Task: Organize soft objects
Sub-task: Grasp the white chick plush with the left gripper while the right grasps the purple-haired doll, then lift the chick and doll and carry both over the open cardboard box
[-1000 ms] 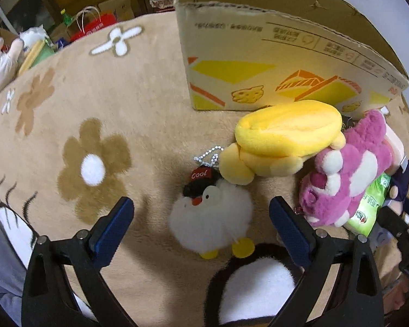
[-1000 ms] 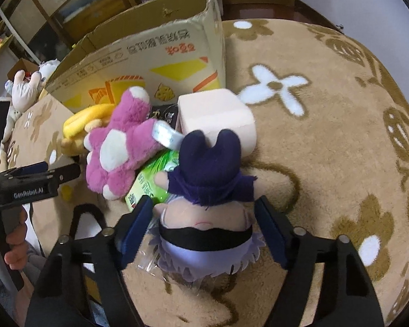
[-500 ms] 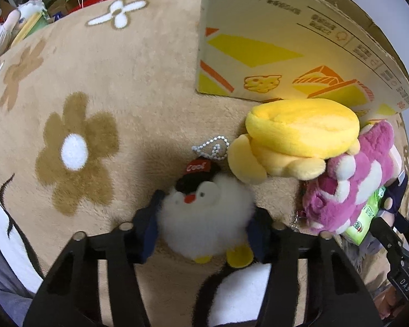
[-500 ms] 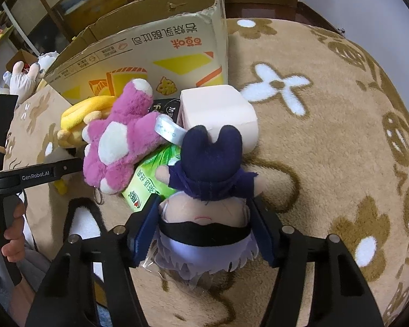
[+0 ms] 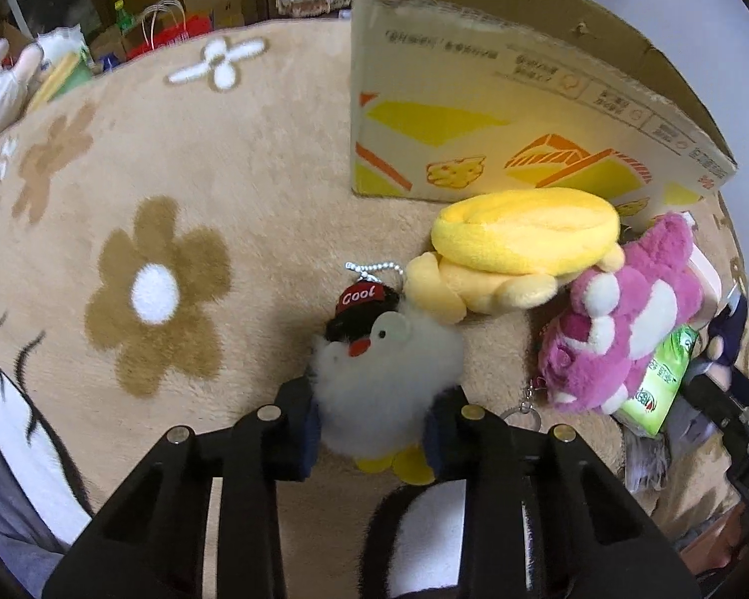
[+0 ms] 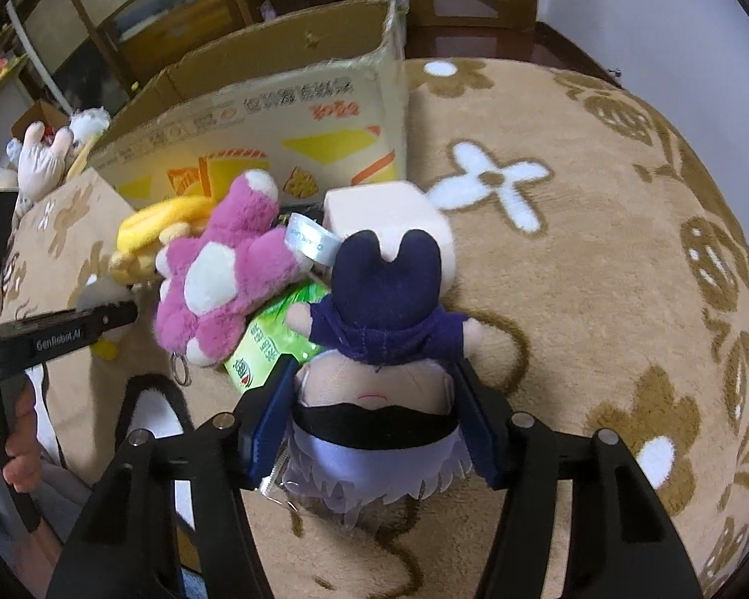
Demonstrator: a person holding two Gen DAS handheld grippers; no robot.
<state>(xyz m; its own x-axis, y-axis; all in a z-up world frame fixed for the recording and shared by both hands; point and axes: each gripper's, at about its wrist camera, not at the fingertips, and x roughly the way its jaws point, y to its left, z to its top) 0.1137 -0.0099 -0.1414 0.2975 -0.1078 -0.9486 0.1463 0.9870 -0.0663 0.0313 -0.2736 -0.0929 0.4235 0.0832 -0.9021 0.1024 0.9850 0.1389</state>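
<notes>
**plushfan22:** ok so where's everything sitting right now?

**rugdweller:** left tool [image 5: 372, 427] is clamped on the white fluffy penguin [image 5: 384, 374], pads squeezing both sides of its body. It wears a little black cap reading "Cool" and has a bead chain on top. It's on the beige flower rug [image 5: 199, 189], just in front of the yellow plush [image 5: 514, 244].

**plushfan22:** and the other one?

**rugdweller:** right tool [image 6: 369, 429] is closed on the purple-hooded doll [image 6: 379, 349], gripping it around the head, which faces the camera, legs pointing away. The doll lies partly over a green packet [image 6: 269, 339] and touches a pale pink cube plush [image 6: 389, 214].

**plushfan22:** the pile?

**rugdweller:** pink bear [image 6: 224, 274] lies between the yellow plush and the doll, resting on the green packet, keyring dangling at its near end. All of it is right beside the cardboard box [image 6: 274, 130], which stands open on the rug. A black-and-white plush [image 5: 424, 534] sits under the left tool, mostly hidden.
</notes>
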